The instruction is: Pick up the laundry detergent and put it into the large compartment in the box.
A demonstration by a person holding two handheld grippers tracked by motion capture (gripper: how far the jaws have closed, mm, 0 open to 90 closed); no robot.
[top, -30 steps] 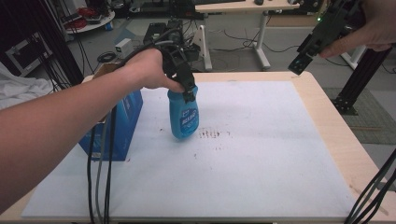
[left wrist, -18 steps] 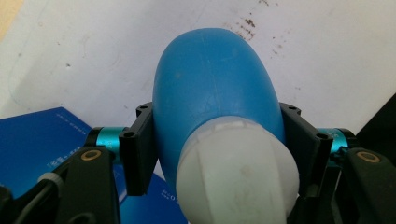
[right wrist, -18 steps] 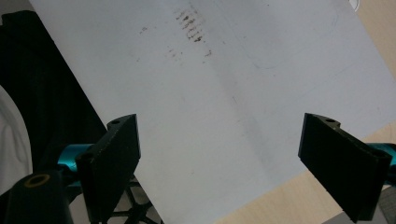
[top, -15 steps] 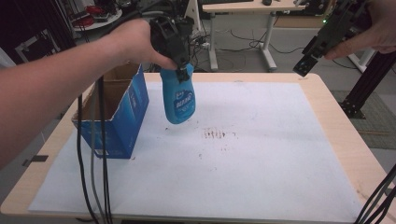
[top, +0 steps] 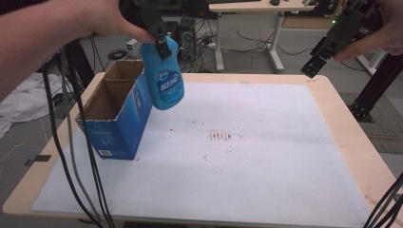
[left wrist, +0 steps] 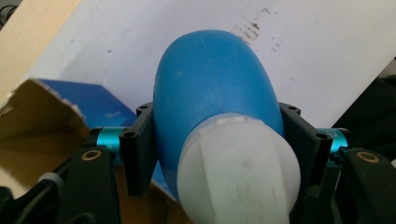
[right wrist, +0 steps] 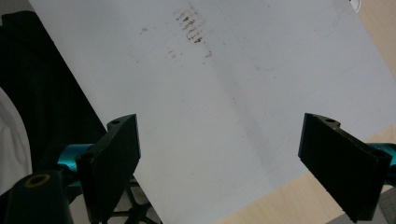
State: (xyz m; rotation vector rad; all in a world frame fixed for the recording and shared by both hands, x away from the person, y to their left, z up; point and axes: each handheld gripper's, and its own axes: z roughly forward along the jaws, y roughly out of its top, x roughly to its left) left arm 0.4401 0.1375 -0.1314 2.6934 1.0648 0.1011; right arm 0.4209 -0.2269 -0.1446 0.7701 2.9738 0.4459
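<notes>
1. The left claw (top: 159, 38) pinches the blue bottle (top: 165, 76) just below its white cap (left wrist: 238, 172), so the body hangs free beneath it. In the left gripper view the two jaws press against opposite sides of the neck, a grip that should let the bottle go down bottom first.
2. The bottle is in the air, clear of the tabletop (top: 332, 123), beside and slightly above the right wall of the open box (top: 114, 118).
3. The box stands at the left edge of the white mat (top: 247, 175) with its top flaps open. It looks like the place the bottle is meant to go.
4. The right claw (top: 317, 59) is spread wide and holds nothing. It is raised over the far right corner, well apart from the bottle, probably to keep out of the way.
5. For room, the bottle has to pass over the box's ragged right rim before it can drop in, and its bottom hangs near that rim. The mat's centre and right are bare except for some dark specks (top: 221, 136).
6. Cables (top: 71, 156) trail down on the box's left side.
</notes>
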